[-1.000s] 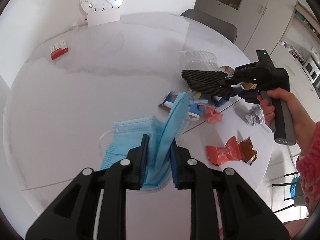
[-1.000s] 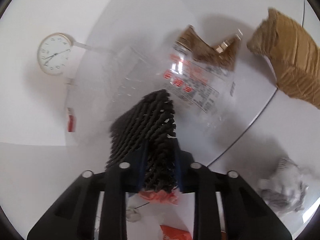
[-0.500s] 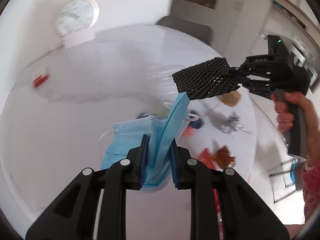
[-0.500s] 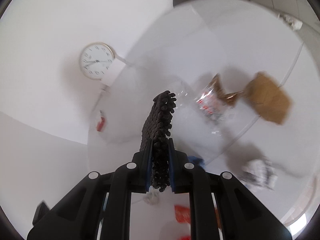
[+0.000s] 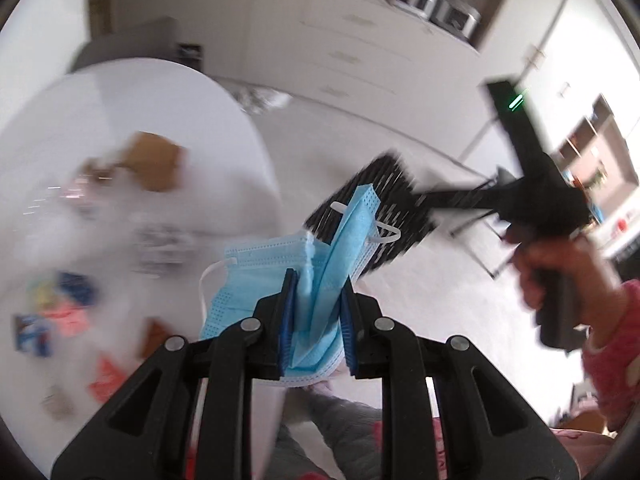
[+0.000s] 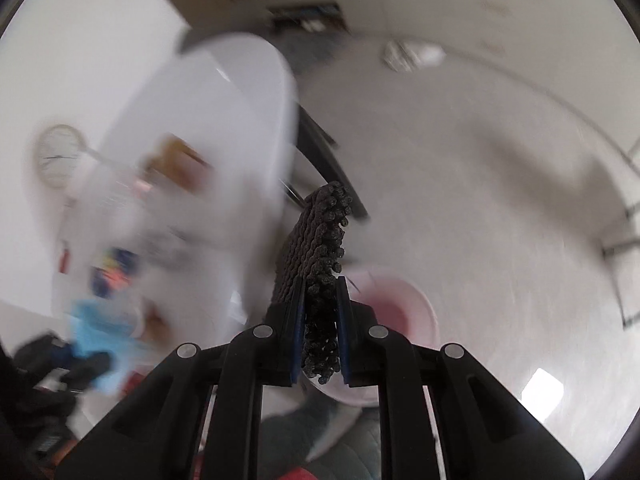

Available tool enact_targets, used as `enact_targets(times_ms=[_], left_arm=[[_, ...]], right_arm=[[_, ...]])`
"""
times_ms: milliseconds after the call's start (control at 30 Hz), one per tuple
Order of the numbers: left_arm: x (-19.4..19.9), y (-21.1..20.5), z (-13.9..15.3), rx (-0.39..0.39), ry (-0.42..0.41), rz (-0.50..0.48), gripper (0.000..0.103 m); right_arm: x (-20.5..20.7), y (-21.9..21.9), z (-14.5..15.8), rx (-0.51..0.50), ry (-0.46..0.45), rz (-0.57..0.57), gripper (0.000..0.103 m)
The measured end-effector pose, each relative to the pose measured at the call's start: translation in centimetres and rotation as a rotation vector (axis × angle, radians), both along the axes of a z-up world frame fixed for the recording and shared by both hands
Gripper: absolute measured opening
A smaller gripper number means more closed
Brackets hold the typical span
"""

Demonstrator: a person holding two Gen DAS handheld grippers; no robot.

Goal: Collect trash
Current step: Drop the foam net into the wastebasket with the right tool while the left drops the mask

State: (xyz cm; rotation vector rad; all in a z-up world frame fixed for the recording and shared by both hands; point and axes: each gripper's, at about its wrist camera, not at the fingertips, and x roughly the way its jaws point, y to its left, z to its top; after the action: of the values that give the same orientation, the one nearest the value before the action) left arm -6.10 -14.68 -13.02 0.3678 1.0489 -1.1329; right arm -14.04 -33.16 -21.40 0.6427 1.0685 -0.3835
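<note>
While wrappers (image 5: 68, 316) litter the table (image 5: 224, 120), claws clamp mask (image 5: 280, 272) and mesh (image 6: 320, 248)

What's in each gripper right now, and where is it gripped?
The left gripper is shut on the blue face masks, pinched at their lower edge. The right gripper is shut on the black foam netting, clamped near its lower end.

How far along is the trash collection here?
Midway. In hand: the left gripper is shut on a blue face mask, the right gripper on black foam netting, above a pink bin. Left: blurred wrappers and brown cardboard on the table.
</note>
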Motion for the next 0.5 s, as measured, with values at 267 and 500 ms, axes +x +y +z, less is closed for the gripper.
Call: enact_targets(times_ms=[267,500], left_arm=[[-2.3,-6.2,-7.0,0.186,0.066,-0.026,0.02],[-1.7,-10.1,-12.5,0.282,0.112,-0.001,0.02]], right_arm=[[-1.3,-1.8,-18.2,0.185,0.172,0.017,0.026],[-2.5,-2.8,-21.3,0.172,0.242,0.032,0.078]])
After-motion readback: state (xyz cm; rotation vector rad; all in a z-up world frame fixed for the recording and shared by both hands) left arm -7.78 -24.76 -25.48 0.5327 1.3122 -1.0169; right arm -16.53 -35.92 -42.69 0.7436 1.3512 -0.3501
